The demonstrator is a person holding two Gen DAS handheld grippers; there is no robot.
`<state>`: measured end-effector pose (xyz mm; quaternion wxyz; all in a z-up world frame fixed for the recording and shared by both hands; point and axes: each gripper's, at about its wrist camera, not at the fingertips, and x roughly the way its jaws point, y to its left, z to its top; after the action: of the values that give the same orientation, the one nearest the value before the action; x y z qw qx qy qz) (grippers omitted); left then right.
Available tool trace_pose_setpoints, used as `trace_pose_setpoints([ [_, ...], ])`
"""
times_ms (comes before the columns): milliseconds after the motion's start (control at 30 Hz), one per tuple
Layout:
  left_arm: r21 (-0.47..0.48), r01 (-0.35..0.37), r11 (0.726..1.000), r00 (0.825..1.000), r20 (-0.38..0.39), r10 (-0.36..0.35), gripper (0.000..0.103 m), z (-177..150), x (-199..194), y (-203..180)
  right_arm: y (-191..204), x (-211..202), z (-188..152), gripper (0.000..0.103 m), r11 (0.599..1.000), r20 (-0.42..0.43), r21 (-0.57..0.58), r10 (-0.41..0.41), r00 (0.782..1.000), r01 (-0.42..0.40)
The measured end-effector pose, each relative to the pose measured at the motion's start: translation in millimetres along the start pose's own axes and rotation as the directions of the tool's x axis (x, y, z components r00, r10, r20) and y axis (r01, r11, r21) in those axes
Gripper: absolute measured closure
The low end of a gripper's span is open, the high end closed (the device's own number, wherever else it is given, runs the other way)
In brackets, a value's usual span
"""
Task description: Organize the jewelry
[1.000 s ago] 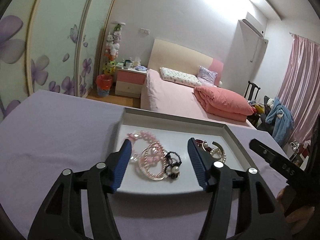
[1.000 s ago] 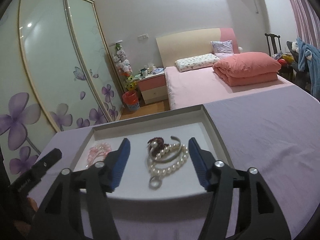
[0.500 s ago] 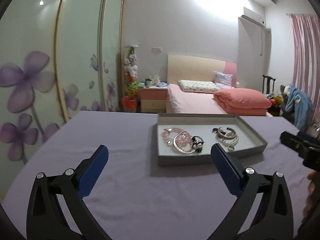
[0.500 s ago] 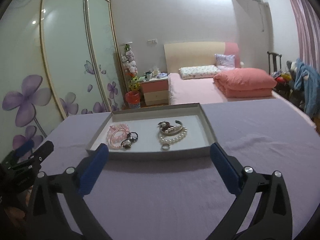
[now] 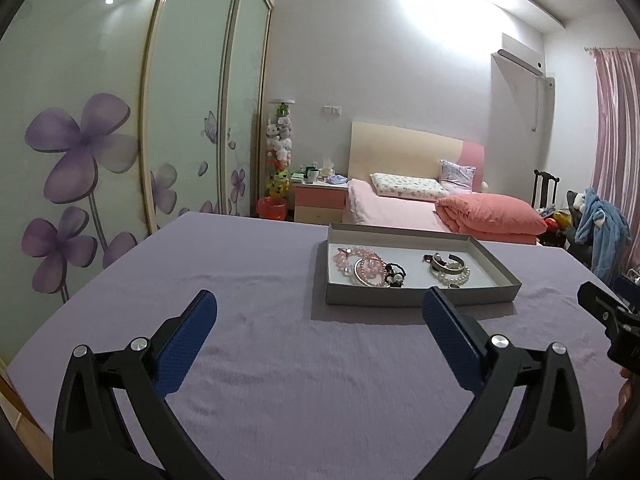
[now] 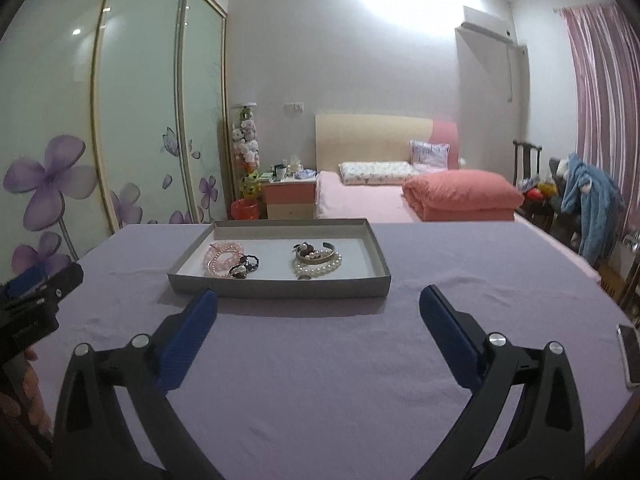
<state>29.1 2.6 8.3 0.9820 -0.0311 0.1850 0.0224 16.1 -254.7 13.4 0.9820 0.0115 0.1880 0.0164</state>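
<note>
Both the left gripper (image 5: 320, 316) and right gripper (image 6: 318, 312) are being held spread wide and empty, apart from the tray (image 6: 280, 280) where the jewelry (image 6: 316, 258) is lying heaped; tangled strands could be dragged out together.

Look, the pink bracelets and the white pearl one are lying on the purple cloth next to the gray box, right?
Not quite. The pink bracelets and the white pearl bracelet lie inside the gray box, not beside it. The box itself sits on the purple cloth. The right wrist view shows this.
</note>
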Motion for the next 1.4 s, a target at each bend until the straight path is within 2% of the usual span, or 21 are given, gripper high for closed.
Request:
trace_pose_setpoints([
  [233,0.019,0.015,1.000,1.000,0.013,-0.015,0.002,-3,-7,-5,5,-4,0,0.004,1.000,0.051,-0.026,-0.007,0.999,0.009],
  [1400,0.027,0.031,0.999,0.999,-0.011,-0.031,0.002,-8,-9,-14,3,2,-7,0.004,1.000,0.019,0.001,0.003,1.000,-0.003],
])
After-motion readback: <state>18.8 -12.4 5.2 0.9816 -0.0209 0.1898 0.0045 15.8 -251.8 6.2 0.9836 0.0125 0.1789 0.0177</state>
